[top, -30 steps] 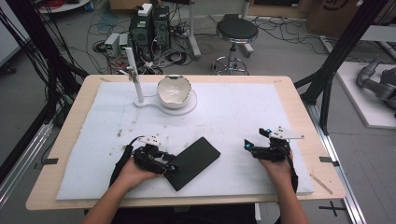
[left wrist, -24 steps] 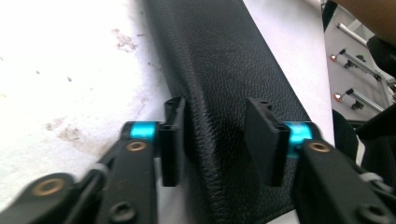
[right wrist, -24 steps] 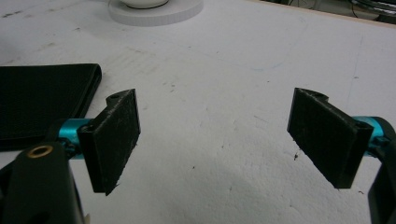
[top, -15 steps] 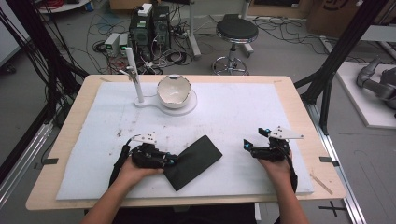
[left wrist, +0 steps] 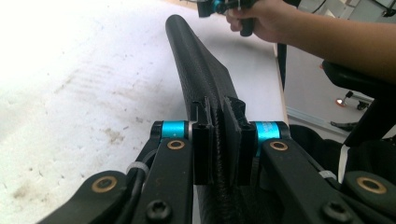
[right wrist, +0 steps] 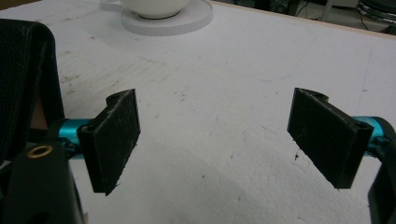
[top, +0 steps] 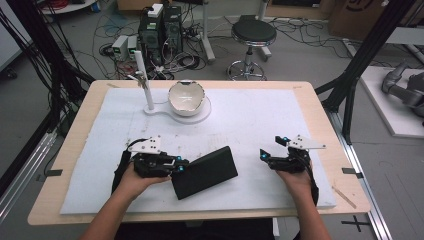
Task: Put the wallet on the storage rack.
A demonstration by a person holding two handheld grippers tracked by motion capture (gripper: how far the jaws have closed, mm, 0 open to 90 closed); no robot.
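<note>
A flat black textured case (top: 206,172) lies slanted on the white mat (top: 260,120), near the front middle. My left gripper (top: 181,166) grips its left end; the jaws have just been closing and now the pads (left wrist: 201,140) press on both faces of the case (left wrist: 196,60), which stands on edge between them. At the right, my right gripper (top: 262,154) is held low over the mat, open, with nothing between its pads (right wrist: 114,140). The case's edge (right wrist: 23,70) shows at the left of the right gripper view.
A white bowl (top: 186,97) sits on a round white base (top: 202,114) with an upright white post (top: 145,85) at the back of the mat. The wooden table edge (top: 330,130) frames the mat. A stool and cables stand on the floor beyond.
My left gripper's jaws have closed on the case's left end and the hand has risen a little, tipping the case up. The right gripper has not moved.
</note>
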